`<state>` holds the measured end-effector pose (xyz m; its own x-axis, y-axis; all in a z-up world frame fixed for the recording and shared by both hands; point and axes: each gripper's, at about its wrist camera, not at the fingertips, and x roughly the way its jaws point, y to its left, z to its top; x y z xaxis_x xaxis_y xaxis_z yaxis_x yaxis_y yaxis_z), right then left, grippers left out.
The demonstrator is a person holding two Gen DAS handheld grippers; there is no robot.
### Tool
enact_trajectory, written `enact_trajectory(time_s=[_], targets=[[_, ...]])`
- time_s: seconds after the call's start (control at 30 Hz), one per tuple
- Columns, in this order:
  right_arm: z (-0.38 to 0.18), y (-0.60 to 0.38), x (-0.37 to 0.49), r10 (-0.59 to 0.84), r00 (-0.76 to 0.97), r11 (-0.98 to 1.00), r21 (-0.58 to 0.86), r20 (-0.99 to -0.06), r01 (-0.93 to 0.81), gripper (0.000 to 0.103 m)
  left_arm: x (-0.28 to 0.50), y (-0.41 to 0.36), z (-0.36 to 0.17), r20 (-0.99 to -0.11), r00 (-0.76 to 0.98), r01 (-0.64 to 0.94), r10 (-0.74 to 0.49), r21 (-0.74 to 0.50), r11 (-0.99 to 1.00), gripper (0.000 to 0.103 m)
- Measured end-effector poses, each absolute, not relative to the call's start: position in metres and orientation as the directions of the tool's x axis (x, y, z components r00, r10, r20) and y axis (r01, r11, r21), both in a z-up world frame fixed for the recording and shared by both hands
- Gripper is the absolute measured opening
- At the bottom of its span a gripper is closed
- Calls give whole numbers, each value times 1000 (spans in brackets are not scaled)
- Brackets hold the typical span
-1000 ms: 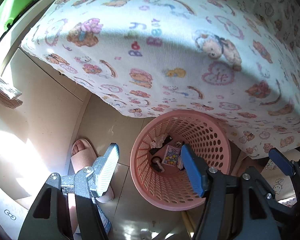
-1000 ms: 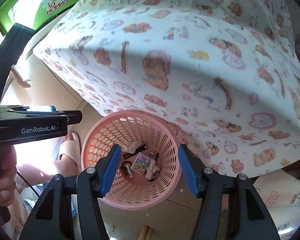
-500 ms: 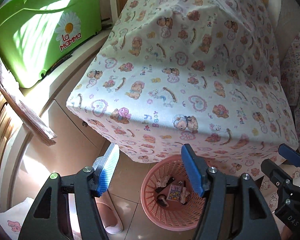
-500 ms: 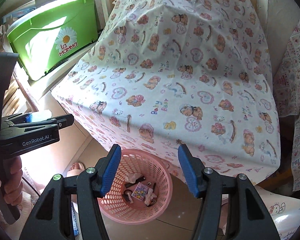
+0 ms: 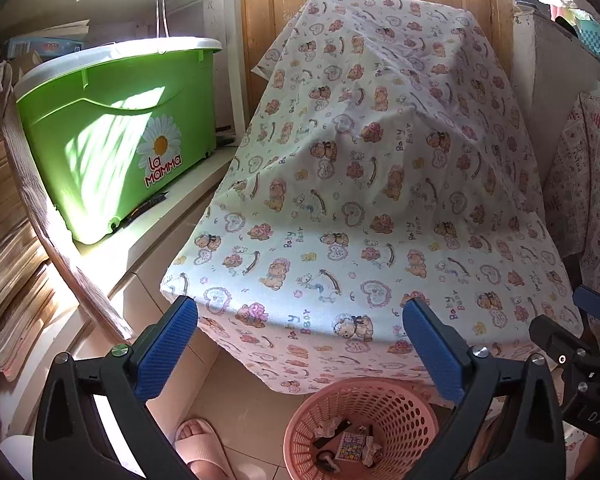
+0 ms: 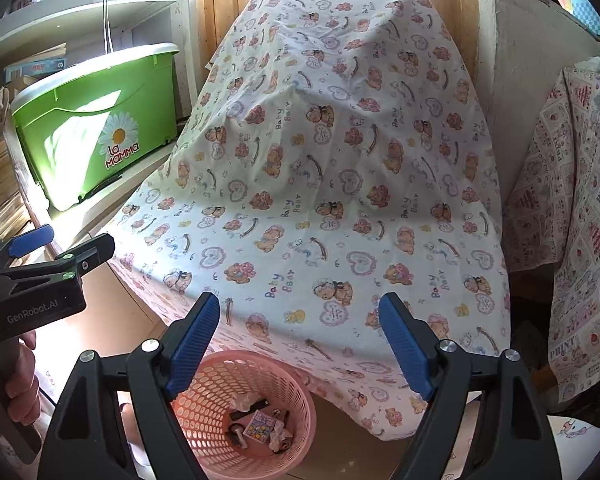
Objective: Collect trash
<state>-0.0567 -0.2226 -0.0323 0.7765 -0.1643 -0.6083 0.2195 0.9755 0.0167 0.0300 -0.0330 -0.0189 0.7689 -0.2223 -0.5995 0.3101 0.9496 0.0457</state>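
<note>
A pink perforated basket (image 5: 392,412) stands on the tiled floor below the cloth's front edge; it also shows in the right wrist view (image 6: 220,392). It holds crumpled paper, a small colourful card (image 6: 262,426) and dark bits. My left gripper (image 5: 300,348) is open and empty, raised above the basket. My right gripper (image 6: 300,344) is open and empty, also above and behind the basket. The left gripper's body (image 6: 40,280) shows at the left of the right wrist view.
A large bear-print cloth (image 5: 360,200) drapes over a bulky object ahead. A green "la Mamma" tub (image 5: 116,136) sits on a white shelf at the left. A pink slipper (image 5: 198,444) lies on the floor. A patterned cloth (image 6: 580,220) hangs at right.
Both grippers have risen and drawn back from the basket, which now sits low in both views. Both stay open and empty.
</note>
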Motion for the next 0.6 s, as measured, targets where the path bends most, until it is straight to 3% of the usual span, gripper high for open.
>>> enact_trajectory(time_s=[0.6], targets=[[-27,-235,-56,-157,787,970,57,-597,236,84,12,-41,-8,-494,846,297,-201,122,947,101]])
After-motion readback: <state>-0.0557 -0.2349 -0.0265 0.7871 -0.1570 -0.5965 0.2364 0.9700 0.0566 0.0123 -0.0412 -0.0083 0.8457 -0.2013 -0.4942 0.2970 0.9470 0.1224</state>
